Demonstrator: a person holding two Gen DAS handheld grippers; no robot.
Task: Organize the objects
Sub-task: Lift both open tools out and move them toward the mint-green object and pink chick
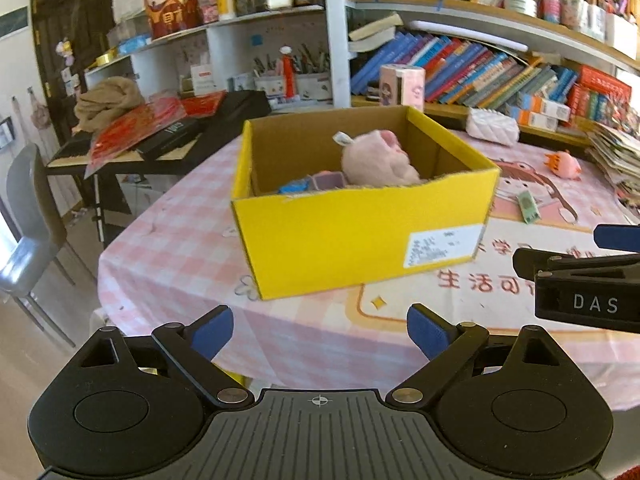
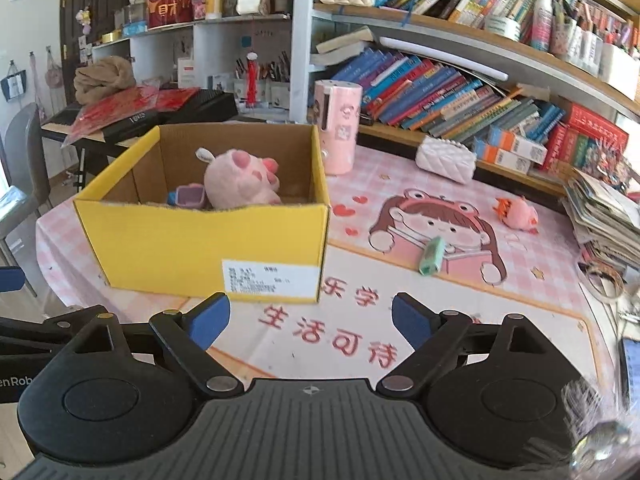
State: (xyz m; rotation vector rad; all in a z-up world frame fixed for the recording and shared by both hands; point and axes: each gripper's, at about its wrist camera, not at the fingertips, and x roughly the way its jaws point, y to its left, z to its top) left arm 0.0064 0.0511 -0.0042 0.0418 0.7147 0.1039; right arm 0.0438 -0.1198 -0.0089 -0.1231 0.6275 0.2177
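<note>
- Yellow cardboard box (image 2: 200,236) sat on the pink checked tablecloth (image 2: 540,280), already holding a pink plush toy (image 2: 240,180).
- Green rectangular eraser (image 2: 432,256) and small pink chick toy (image 2: 518,212) lay outside.
- Left gripper (image 1: 320,332) and right gripper (image 2: 310,320) hovered, jaws wide, empty.

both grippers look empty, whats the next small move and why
Probably reach the right gripper forward and right toward the green case. Both it and the left gripper are open and hold nothing, the plush toy is already in the yellow box, and the case lies loose on the tablecloth, nearest the right gripper.
</note>
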